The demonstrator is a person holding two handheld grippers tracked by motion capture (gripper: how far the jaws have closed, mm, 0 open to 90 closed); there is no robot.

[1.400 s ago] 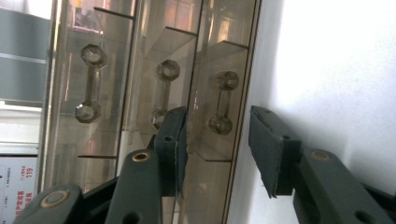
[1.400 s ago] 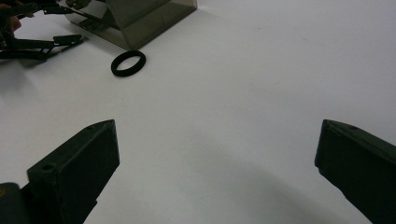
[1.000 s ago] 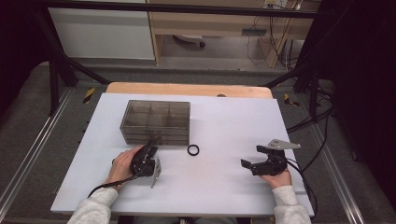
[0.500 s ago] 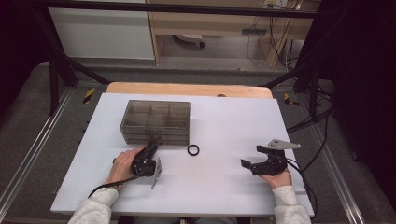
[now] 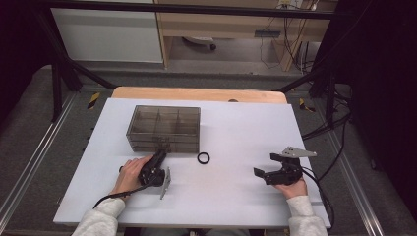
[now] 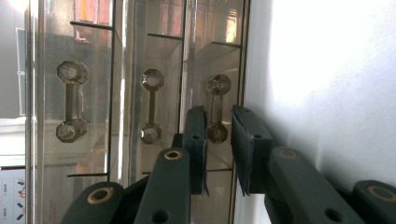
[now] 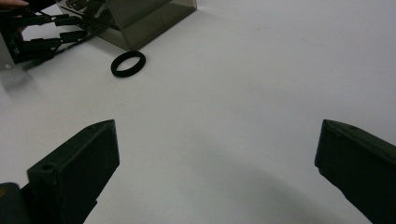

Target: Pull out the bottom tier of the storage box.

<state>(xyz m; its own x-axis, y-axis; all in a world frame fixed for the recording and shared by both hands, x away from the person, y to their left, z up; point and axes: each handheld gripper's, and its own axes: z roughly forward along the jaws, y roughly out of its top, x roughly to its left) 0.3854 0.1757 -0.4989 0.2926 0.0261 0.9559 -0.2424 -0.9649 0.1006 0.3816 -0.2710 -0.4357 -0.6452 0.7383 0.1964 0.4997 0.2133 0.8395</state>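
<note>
A smoky clear drawer box [image 5: 164,127] stands on the white table [image 5: 236,206], left of centre. My left gripper [image 5: 160,155] lies on its side against the box's front. In the left gripper view the left gripper [image 6: 218,121] has its jaws around one drawer handle [image 6: 218,86]; they have just been closing, and the pads [image 6: 196,140] hug the handle's knob. A black ring [image 5: 203,158] lies just right of the box. My right gripper [image 5: 265,164] rests on the table at the right, wide open, with bare table between its jaws [image 7: 218,123].
The box [image 7: 140,14] and the ring [image 7: 128,63] lie far ahead of the right gripper's jaws. Two more drawer handles [image 6: 152,105] show beside the held one. A wooden edge [image 5: 196,93] borders the table's far side. Cables trail from both grippers.
</note>
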